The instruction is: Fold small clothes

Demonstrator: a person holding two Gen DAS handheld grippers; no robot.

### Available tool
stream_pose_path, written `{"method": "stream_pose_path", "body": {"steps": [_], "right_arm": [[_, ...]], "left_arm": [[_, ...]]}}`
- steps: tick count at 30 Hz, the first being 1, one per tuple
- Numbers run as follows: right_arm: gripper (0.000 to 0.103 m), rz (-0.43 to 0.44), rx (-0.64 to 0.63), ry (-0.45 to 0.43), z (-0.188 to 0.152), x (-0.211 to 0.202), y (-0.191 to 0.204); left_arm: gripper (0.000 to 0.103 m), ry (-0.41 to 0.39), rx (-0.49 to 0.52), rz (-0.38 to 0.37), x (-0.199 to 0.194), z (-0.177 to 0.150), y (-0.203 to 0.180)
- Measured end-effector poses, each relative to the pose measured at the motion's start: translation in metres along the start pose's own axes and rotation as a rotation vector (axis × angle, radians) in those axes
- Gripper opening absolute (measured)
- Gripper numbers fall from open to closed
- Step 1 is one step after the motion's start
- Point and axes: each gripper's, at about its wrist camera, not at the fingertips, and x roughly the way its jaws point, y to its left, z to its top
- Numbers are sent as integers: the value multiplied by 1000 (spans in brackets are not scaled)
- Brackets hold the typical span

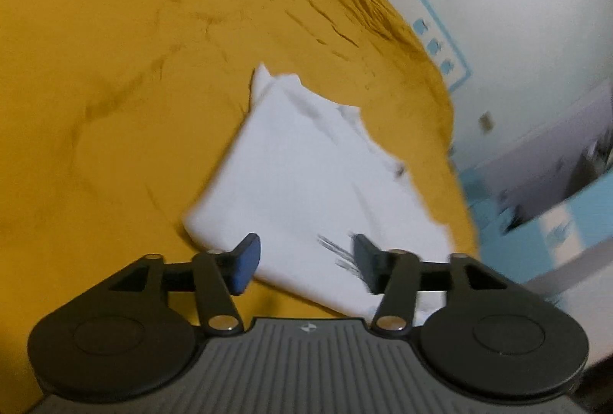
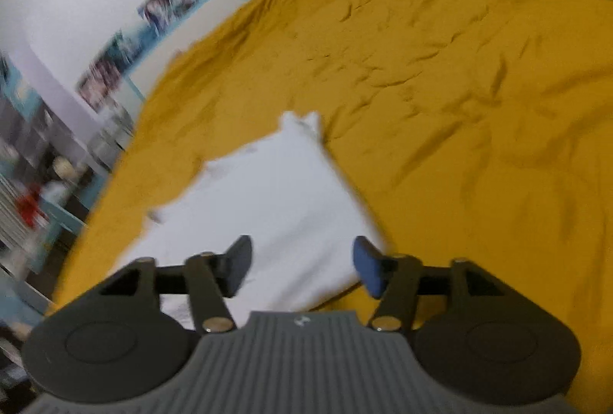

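Both tongs spread wide, gripping nothing

The left black two-finger tongs (image 1: 304, 262) point forward and downward, their blue-padded fingertips (image 1: 247, 262) set well apart with a clear gap between them. The right black two-finger tongs (image 2: 302, 266) are posed much the same, tilted down, blue-padded fingertips (image 2: 367, 266) parted widely. On each, the black linkage arms splay outward from the ribbed grey body. Nothing sits between either pair of pads.

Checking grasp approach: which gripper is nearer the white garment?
Neither clearly. Left gripper and right gripper both hover open over the near edge of the white garment.
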Motion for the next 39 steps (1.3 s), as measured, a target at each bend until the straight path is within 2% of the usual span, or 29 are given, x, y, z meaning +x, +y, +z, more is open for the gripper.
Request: {"method": "stream_pose_path", "body": {"steps": [2, 5, 7, 13, 16, 17, 19, 20, 21, 22, 23, 27, 34, 36, 39], "right_arm": [[59, 5, 135, 8, -19, -1, -2], [57, 4, 296, 65, -35, 13, -10], [55, -22, 361, 52, -39, 21, -13], [57, -73, 452, 9, -31, 46, -12], [57, -89, 481, -16, -26, 58, -13], [57, -91, 488, -22, -26, 60, -13], [56, -103, 490, -19, -22, 66, -11], [52, -111, 479, -13, -21, 68, -9], [46, -118, 468, -10, -21, 65, -9], [21, -125, 455, 4, -19, 67, -9], [7, -129, 450, 21, -18, 69, -9], [6, -120, 433, 15, -11, 63, -6], [4, -39, 340, -23, -1, 28, 31], [4, -43, 312, -28, -5, 18, 37], [4, -86, 317, -7, -24, 9, 21]], "left_arm": [[76, -8, -113, 4, 6, -8, 6], [75, 4, -239, 77, 24, -13, 19], [75, -28, -300, 67, 31, -14, 27], [75, -69, -299, 80, 58, -4, 32], [75, -93, -337, 47, 64, -1, 34], [68, -99, -349, 24, 63, -4, 35], [41, -103, -376, 6, 68, -3, 41], [13, -100, -393, 19, 71, -4, 46], [9, -97, -424, 29, 75, -5, 53], [9, -98, -447, 17, 77, -6, 57], [9, -100, -453, 14, 78, -5, 58], [8, -97, -433, -6, 73, 1, 50], [7, -142, -347, -142, 33, 8, 22], [7, -143, -331, -161, 19, 4, 22], [7, -112, -306, -109, 16, -5, 34]]}}
